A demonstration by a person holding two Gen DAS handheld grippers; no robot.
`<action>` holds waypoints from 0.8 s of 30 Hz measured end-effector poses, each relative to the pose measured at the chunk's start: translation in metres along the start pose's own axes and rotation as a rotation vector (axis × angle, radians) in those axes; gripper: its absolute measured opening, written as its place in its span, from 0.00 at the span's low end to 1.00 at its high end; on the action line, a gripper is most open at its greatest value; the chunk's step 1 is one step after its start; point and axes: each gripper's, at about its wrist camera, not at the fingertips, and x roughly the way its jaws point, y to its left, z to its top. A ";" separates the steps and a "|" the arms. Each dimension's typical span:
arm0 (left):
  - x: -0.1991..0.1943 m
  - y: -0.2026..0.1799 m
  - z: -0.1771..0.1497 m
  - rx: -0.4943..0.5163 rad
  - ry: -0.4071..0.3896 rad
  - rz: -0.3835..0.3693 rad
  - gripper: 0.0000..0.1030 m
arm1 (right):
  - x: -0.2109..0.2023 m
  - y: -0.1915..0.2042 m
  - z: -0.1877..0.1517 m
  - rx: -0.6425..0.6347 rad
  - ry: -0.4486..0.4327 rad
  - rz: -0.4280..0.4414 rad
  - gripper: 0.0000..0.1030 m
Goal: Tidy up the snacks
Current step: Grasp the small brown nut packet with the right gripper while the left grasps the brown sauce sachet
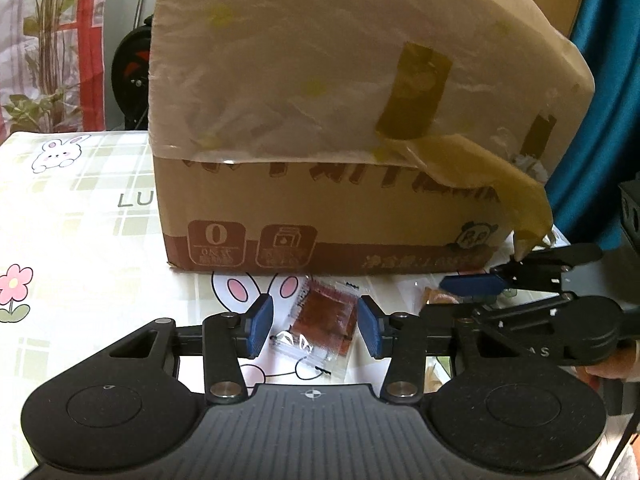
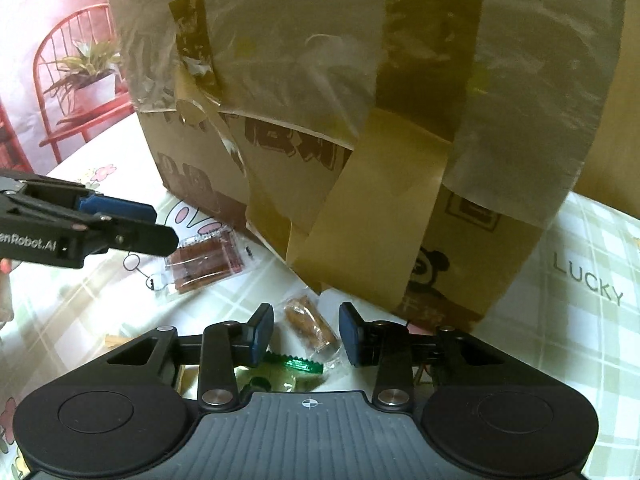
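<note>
Blue pads of the left claw point(image 1: 316, 330) straddle a clear packet of reddish-brown snack point(image 1: 320, 330) lying flat on the bench point(image 1: 80, 208); small gaps show on both sides, so the claw is released, likely lined up across the packet's width for a pick. The right claw point(image 2: 306, 334), just beside the left on its right, frames a wrapped brown pastry point(image 2: 308, 326) the same way, its pads near the wrapper but not visibly pressing, so it too is unclenched. Nearer than that pastry, almost under the right claw's body, lies a green-edged packet point(image 2: 298, 366). Beyond both claws stands a cardboard box point(image 1: 320, 208), draped in plastic film with loose brown tape point(image 2: 368, 216) hanging down, probably where the snacks belong.
</note>
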 end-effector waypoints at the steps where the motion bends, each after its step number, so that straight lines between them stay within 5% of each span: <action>1: 0.001 0.000 0.000 0.003 0.005 -0.001 0.48 | 0.002 -0.001 0.000 -0.001 0.002 0.002 0.26; 6: 0.007 -0.003 -0.003 0.028 0.020 -0.005 0.48 | -0.002 -0.005 -0.011 0.018 -0.028 -0.007 0.16; 12: 0.020 -0.013 -0.004 0.083 0.029 0.022 0.52 | -0.018 -0.014 -0.034 0.148 -0.090 -0.054 0.16; 20: 0.037 -0.026 -0.005 0.150 0.032 0.069 0.63 | -0.025 -0.015 -0.054 0.182 -0.155 -0.060 0.17; 24: 0.041 -0.037 -0.010 0.224 0.028 0.109 0.60 | -0.028 -0.015 -0.060 0.193 -0.193 -0.051 0.17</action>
